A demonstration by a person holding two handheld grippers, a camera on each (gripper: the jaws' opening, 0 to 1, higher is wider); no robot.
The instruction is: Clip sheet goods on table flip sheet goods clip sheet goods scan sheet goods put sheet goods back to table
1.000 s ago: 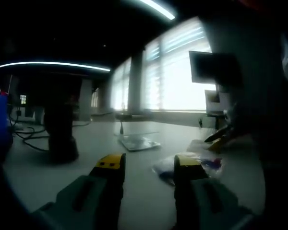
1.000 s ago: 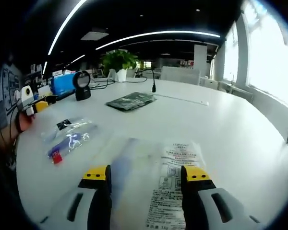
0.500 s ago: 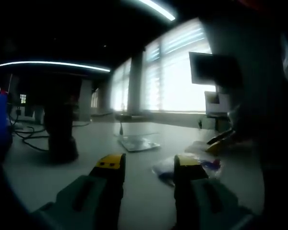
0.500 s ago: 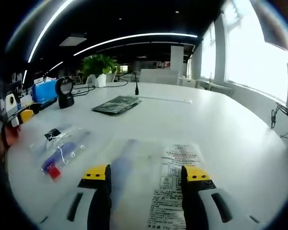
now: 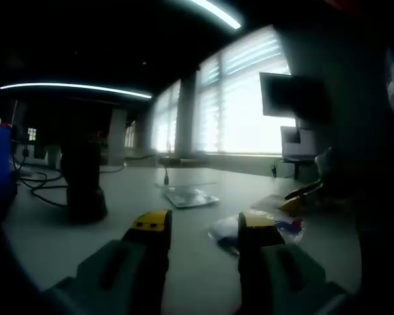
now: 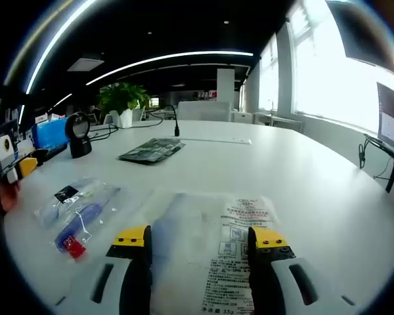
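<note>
In the right gripper view, the right tongs (image 6: 201, 240) are apart, with nothing clamped between them. They hang low over the white table (image 6: 302, 170). A clear bag with printed paper (image 6: 213, 236) lies flat on the table right under the tongs, and it reaches out a little past their yellow tips. Just beside that bag, to its left, lies a small clear bag (image 6: 75, 210) with blue, black and red bits inside. Farther off from the clear bag lies a dark flat pack (image 6: 151, 149). Left of the pack stands a black scanner (image 6: 77, 134) with a round head, and beside it sits a blue box (image 6: 49, 132). Far behind the pack stands a green plant (image 6: 121, 98).

In the left gripper view, the left tongs (image 5: 202, 228) are also apart and hold nothing. They sit low over the table (image 5: 46, 243). Just past their right tip lies the small clear bag (image 5: 262, 230). Farther off lies the flat pack (image 5: 190, 195). Left of the tongs stands the dark scanner (image 5: 82, 180). The right tongs (image 5: 302, 193) come in near the small bag, with a yellow tip showing.
</note>
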